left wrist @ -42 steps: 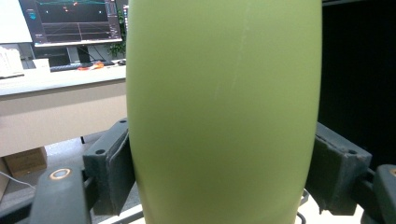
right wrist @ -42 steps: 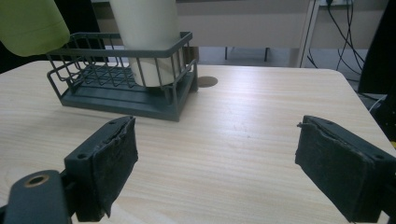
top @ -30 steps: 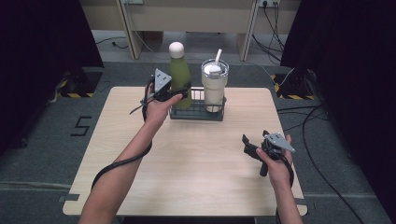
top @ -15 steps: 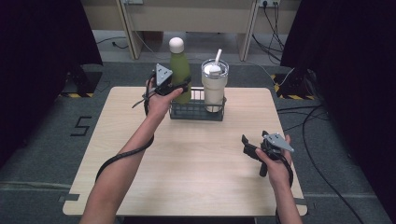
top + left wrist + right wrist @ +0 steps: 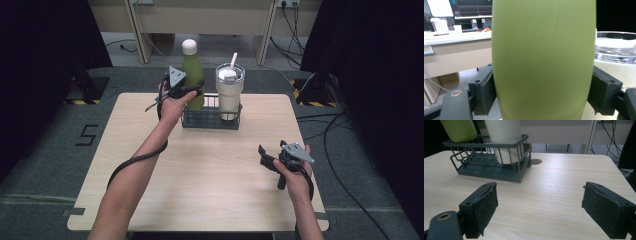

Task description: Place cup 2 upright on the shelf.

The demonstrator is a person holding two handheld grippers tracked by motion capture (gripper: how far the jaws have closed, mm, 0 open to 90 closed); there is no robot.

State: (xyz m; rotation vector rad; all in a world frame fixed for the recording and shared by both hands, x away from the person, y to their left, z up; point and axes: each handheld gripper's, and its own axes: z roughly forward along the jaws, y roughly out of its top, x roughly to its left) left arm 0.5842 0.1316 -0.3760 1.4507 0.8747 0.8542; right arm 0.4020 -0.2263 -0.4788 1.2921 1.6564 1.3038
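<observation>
Between my left gripper's (image 5: 192,91) pads sits the green bottle (image 5: 544,60), clamped on both sides, its base raised at the left end of the wire basket (image 5: 210,120). Just past it stands the white tumbler (image 5: 230,95) in the same basket. My right gripper (image 5: 540,210) hangs with jaws wide apart, nothing between them, over bare table (image 5: 564,185), basket well ahead.
</observation>
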